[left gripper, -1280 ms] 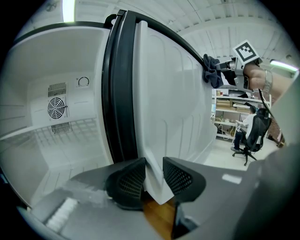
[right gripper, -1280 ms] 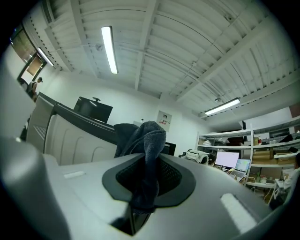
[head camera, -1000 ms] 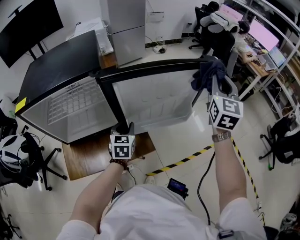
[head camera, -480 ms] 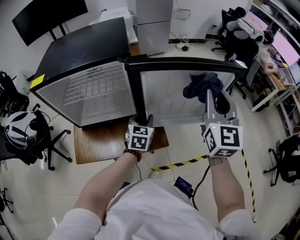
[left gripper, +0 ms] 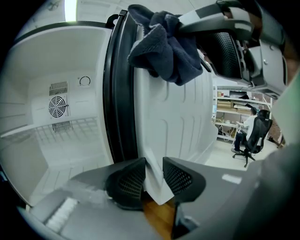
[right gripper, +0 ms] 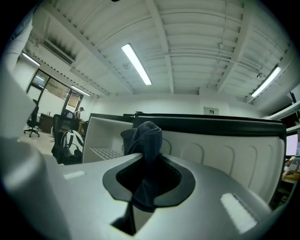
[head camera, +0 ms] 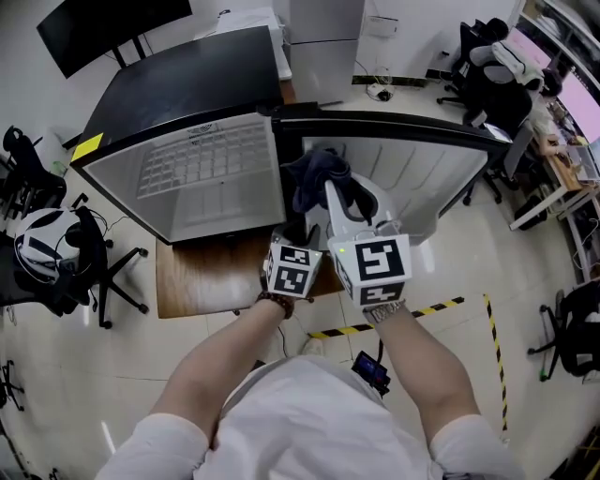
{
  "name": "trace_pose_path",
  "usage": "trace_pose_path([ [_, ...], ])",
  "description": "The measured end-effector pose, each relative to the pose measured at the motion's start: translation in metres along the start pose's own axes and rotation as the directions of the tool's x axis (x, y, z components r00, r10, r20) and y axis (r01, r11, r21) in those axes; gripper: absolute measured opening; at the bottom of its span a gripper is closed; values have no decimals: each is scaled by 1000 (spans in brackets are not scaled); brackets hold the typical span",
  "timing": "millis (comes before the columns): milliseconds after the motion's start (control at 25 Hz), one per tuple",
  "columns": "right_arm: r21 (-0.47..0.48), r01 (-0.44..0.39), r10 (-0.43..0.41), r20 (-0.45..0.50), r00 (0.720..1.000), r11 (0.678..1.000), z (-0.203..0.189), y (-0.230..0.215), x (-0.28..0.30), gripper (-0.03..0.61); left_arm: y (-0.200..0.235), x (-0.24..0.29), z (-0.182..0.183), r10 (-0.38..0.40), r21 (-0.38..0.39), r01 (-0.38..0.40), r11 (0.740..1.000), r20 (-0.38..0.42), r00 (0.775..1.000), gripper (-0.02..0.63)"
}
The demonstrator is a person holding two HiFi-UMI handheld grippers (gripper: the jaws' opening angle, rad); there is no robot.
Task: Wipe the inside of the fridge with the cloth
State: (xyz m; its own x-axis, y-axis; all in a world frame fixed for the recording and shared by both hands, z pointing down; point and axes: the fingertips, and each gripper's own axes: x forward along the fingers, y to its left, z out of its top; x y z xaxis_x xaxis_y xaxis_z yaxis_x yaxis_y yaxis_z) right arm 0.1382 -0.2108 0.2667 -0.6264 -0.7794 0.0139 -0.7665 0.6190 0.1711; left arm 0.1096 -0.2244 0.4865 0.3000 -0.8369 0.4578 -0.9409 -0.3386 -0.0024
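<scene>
At the fridge (head camera: 187, 89), left gripper (left gripper: 153, 172) seemingly pinches door edge (left gripper: 157, 194) (hidden overhead).

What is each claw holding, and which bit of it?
The right claw pinches the dark cloth by a bunched-up fold. The left claw grips the fridge door at its lower corner.

Fridge (head camera: 187, 84): one. Door (head camera: 422, 173): one. Wire shelf (head camera: 202, 159): one. Round fan grille (left gripper: 58, 107): one. Cloth (head camera: 314, 173): one. Grippers: two, namely left gripper (left gripper: 153, 166) and right gripper (right gripper: 149, 164). Marker cubes (head camera: 292, 270): two, one per gripper. Monitor (head camera: 112, 26): one. Silver cabinet (head camera: 323, 42): one. Wooden platform (head camera: 206, 277): one. Yellow-black floor tape strips (head camera: 384, 325): two. Bead bracelet (head camera: 275, 302): one. Wristwatch (head camera: 380, 311): one. Office chairs (head camera: 84, 272): at least three.
</scene>
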Motion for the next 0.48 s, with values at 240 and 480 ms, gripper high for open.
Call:
trace_pose_path([
  [240, 3, -1, 1, -31, 1000, 1000, -8, 9, 19, 55, 0, 0, 0, 3, 5, -3, 1000, 2, 1000, 118],
  [480, 6, 57, -56, -40, 998, 998, -14, -13, 13, 55, 0, -1, 0, 6, 11, -6, 1000, 7, 1000, 117],
])
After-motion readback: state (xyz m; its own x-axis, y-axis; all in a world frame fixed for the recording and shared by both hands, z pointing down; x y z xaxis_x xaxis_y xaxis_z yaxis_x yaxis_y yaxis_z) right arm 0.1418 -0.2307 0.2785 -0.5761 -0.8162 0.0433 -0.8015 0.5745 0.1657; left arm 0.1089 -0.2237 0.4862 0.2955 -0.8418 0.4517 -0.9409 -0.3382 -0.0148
